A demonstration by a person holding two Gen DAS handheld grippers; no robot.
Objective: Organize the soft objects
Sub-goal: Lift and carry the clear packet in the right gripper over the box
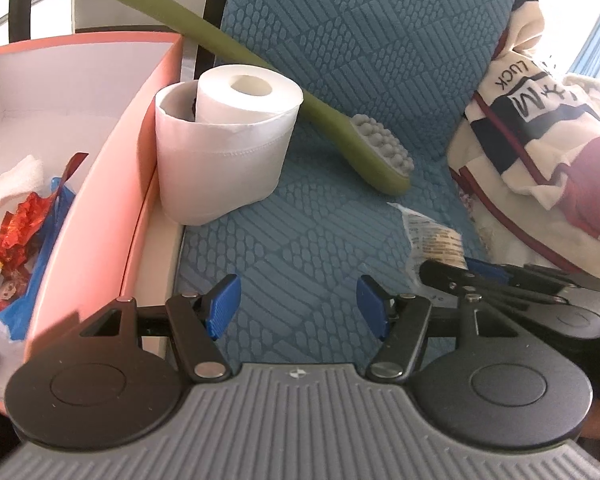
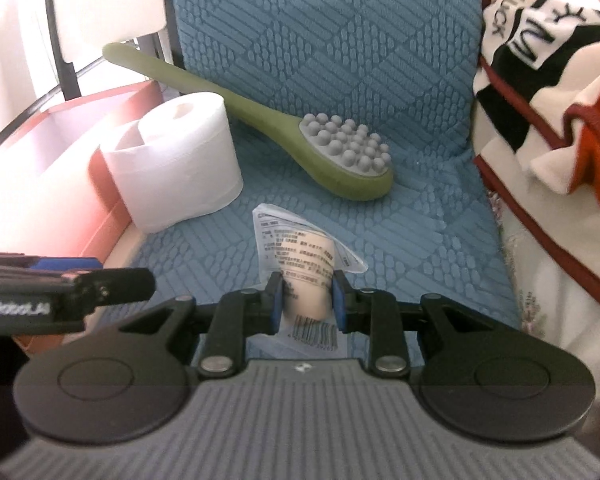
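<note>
Ribbed teal cloth cushion (image 1: 340, 80), soft white paper roll (image 1: 236, 128), matt green plastic brush (image 2: 340, 152), crinkly clear packet (image 2: 300, 248)

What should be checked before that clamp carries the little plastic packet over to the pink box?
1. Right gripper shut on the plastic packet: ok.
2. Grip secure enough for carrying: cannot tell.
3. Left gripper open, holding nothing: ok.
4. Pink box has free room inside: ok.
5. Path clear: not ok, the toilet paper roll stands against the box and the left gripper sits between.
6. Green massage brush lies apart from the packet: ok.
</note>
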